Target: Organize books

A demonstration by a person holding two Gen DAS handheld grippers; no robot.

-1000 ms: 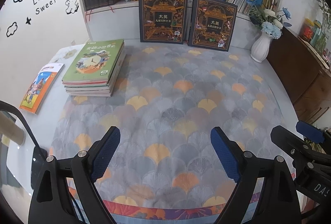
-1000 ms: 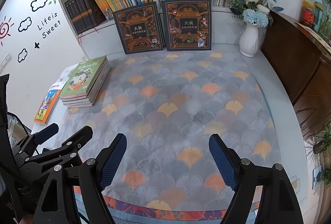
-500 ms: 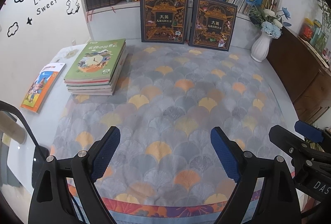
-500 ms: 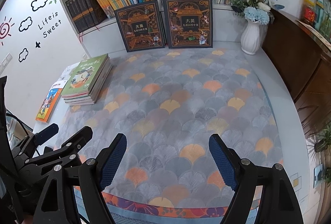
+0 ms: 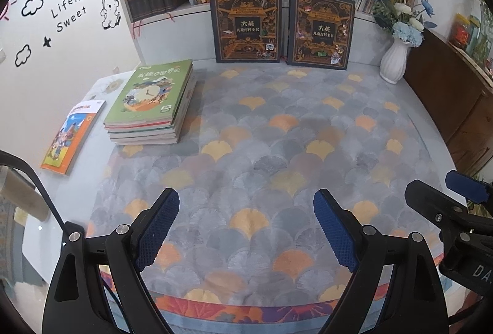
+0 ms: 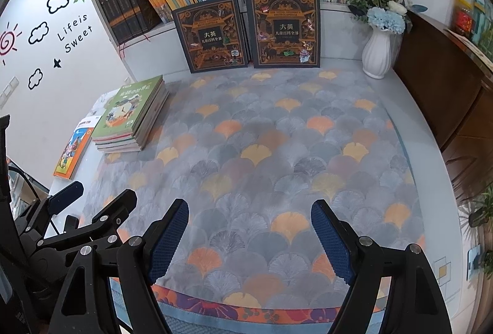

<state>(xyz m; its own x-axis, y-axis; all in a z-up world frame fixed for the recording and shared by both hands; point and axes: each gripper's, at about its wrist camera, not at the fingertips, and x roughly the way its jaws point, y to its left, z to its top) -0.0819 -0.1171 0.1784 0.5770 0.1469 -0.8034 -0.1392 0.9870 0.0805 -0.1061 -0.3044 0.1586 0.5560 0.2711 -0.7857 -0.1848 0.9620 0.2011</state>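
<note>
Almost nothing has moved since a second ago: from my seat the scene has only slid a touch in both wrist views, and both tools hang where they were.

My left gripper [image 5: 246,226] has its jaws spread wide with only the patterned cloth [image 5: 277,149] between the blue pads. My right gripper [image 6: 249,237] is the same, parted and empty. In the left view the right tool shows at the right edge, cut off by the frame; in the right view the left tool crowds the lower left corner.

The stack of books [image 5: 151,105] lies ahead and to the left of both tools, a green cover on top; I cannot count the volumes beneath with certainty. Further left an orange book [image 5: 72,136] lies flat and alone on the bare table edge. Straight ahead, two dark books [image 5: 246,25] stand leaning against the bookshelf [image 5: 191,16], side by side. Their small print is unreadable to me. Ahead to the right stands a white vase [image 5: 396,58] with flowers, and a dark cabinet [image 5: 446,93] beyond it runs out of frame.
</note>
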